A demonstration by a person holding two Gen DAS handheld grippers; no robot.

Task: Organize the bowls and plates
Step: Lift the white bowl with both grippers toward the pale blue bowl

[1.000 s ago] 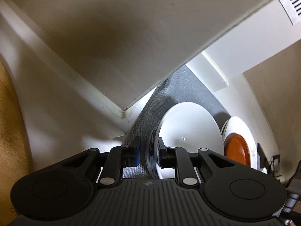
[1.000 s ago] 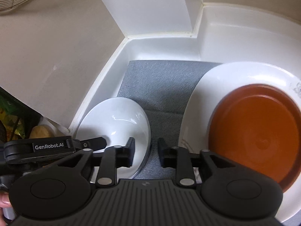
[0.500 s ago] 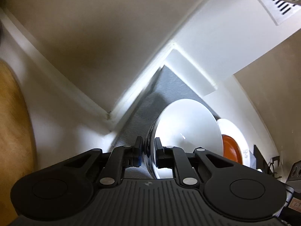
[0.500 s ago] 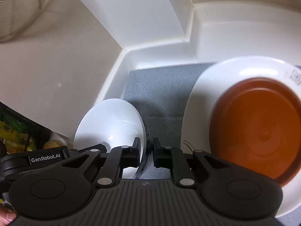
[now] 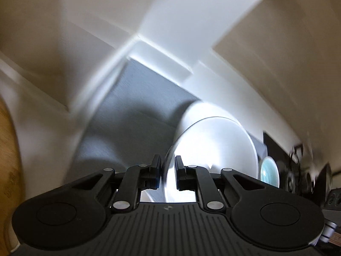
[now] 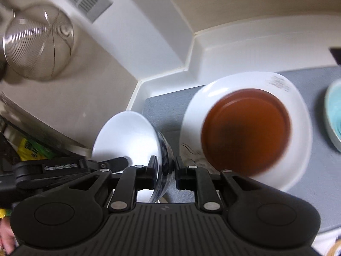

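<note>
Lifted off mat: bowl (image 5: 213, 147), both claws gripping.

Glossy glazed bowl (image 6: 127, 136) – matt woven grey mat (image 5: 136, 106), wire-mesh strainer (image 6: 38, 42).

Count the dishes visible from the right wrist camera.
4: a white bowl at left; a white plate on the grey mat; a brown dish on that plate; a teal bowl at the right edge. Others may lie out of view.
</note>
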